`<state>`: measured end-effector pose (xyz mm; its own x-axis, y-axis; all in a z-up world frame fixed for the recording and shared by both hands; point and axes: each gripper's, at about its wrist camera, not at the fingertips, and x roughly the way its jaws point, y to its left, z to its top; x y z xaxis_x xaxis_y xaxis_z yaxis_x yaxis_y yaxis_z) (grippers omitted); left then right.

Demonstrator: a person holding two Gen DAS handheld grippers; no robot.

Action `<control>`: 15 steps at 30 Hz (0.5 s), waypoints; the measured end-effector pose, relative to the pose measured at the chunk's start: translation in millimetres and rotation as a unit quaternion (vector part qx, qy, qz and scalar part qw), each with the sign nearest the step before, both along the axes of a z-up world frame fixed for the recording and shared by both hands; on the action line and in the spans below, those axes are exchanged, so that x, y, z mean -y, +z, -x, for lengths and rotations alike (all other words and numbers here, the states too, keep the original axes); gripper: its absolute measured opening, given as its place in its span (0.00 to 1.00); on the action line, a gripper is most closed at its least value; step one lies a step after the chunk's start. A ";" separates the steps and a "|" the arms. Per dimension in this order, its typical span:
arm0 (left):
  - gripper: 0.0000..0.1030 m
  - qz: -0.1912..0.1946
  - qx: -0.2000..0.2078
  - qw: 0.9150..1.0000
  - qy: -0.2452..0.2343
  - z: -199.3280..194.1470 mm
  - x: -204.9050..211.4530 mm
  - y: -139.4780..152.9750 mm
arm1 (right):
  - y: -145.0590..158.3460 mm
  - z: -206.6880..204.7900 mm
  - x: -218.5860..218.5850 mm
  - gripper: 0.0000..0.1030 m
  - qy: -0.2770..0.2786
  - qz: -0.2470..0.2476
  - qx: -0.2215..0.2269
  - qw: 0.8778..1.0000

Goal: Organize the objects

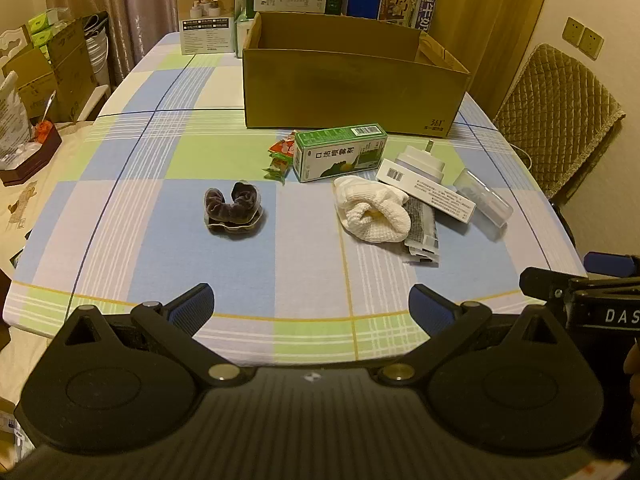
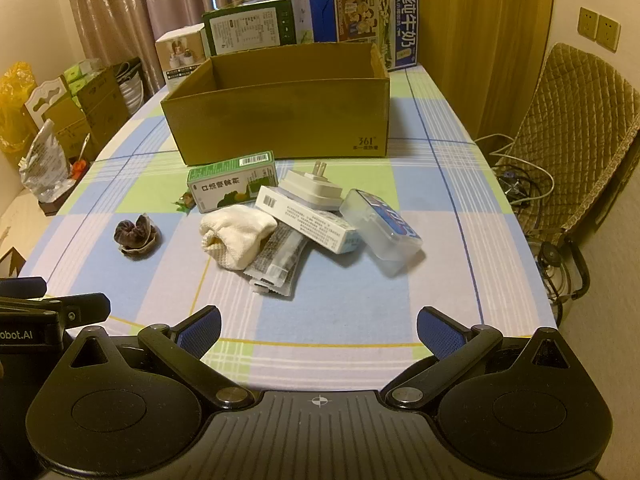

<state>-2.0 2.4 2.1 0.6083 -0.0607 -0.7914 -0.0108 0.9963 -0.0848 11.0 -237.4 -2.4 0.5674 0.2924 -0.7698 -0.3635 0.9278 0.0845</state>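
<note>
Your items lie mid-table before one open cardboard box (image 2: 280,120): one green carton (image 2: 234,186), one white cloth (image 2: 236,236), one dark scrunchie (image 1: 234,210). Your left gripper (image 1: 312,308) and right gripper (image 2: 318,330) hover level near the table's near edge, jaws spread, empty.

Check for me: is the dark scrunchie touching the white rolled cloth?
Apart. Both wrist views show a wide strip of bare tablecloth between the dark scrunchie and the white rolled cloth; in the right wrist view the scrunchie sits alone, well left of the pile.

"361°" on cardboard box (image 2: 280,116)
</note>
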 end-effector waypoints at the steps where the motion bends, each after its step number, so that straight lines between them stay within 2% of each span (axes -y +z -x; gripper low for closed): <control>1: 0.99 0.000 0.000 1.000 0.000 0.0 0.0 -0.1 | -0.2 0.1 0.3 0.98 0.000 0.000 0.000 1.000; 15: 0.99 0.002 0.000 1.000 0.000 -0.1 1.4 0.7 | 0.6 0.5 0.8 0.98 0.001 0.001 0.002 1.000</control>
<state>-1.9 1.0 2.8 0.6081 -0.0633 -0.7913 -0.0106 0.9961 -0.0878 10.5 -238.2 -1.8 0.5694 0.2926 -0.7682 -0.3656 0.9271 0.0821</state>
